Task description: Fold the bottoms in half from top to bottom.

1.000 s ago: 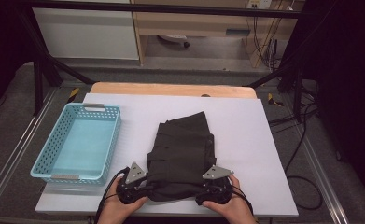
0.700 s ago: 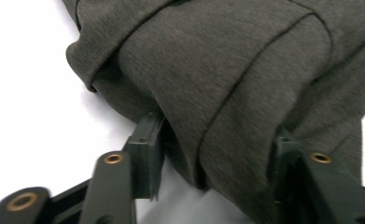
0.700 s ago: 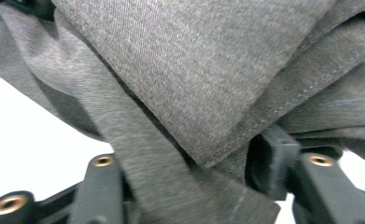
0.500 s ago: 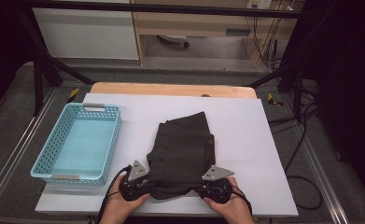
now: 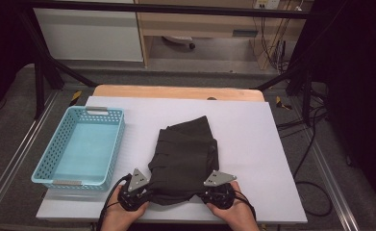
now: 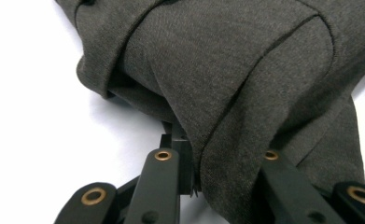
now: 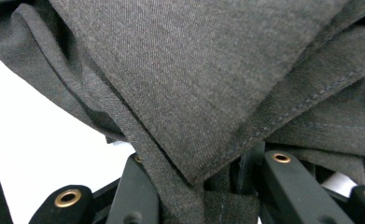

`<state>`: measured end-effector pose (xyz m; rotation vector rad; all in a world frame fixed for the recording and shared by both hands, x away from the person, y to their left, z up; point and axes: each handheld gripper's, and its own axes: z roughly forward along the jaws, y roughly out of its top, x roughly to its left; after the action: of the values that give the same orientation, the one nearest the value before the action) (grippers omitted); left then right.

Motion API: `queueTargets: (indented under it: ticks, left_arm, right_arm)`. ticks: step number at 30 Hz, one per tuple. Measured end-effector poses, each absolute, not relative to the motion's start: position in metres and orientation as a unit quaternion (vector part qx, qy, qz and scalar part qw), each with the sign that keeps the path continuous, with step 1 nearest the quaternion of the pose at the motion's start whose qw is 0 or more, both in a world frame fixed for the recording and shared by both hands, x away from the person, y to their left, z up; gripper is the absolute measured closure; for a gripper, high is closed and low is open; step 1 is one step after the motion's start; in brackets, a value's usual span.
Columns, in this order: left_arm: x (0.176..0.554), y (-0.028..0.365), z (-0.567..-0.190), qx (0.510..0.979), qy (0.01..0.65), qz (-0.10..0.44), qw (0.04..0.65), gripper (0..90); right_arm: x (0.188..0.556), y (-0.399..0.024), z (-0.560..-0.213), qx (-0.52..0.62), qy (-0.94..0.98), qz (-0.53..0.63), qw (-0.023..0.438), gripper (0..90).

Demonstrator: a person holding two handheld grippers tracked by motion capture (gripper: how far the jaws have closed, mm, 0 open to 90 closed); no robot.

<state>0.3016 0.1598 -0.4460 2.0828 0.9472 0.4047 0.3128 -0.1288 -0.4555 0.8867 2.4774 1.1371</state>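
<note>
Your left gripper (image 5: 136,196) and right gripper (image 5: 218,194) have just been closing and now pinch the near corners of the dark folded garment (image 5: 184,156). It lies mid-table, the blue basket (image 5: 56,166) at its nine o'clock.

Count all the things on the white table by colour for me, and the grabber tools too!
Dark grey: 1, the folded garment
Light blue: 1, the basket
Black: 2, the left gripper and the right gripper, both clamped on the garment's near edge
Total: 4
</note>
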Motion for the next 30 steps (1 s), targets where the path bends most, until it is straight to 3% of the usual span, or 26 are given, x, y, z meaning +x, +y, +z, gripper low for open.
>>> queueTargets:
  ticks: [21, 25, 30]
  left_arm:
    - [0.306, 0.160, -0.449, 0.820, 0.380, 0.136, 0.406, 74.7]
    - [0.308, 0.163, -0.447, 0.816, 0.382, 0.130, 0.413, 63.4]
    - [0.307, 0.164, -0.439, 0.817, 0.370, 0.119, 0.426, 33.4]
  right_arm:
    - [0.310, -0.131, -0.455, 0.309, 0.852, 0.401, 0.130, 72.4]
    - [0.309, -0.130, -0.456, 0.310, 0.852, 0.401, 0.134, 72.0]
    - [0.308, -0.131, -0.457, 0.309, 0.851, 0.402, 0.137, 71.2]
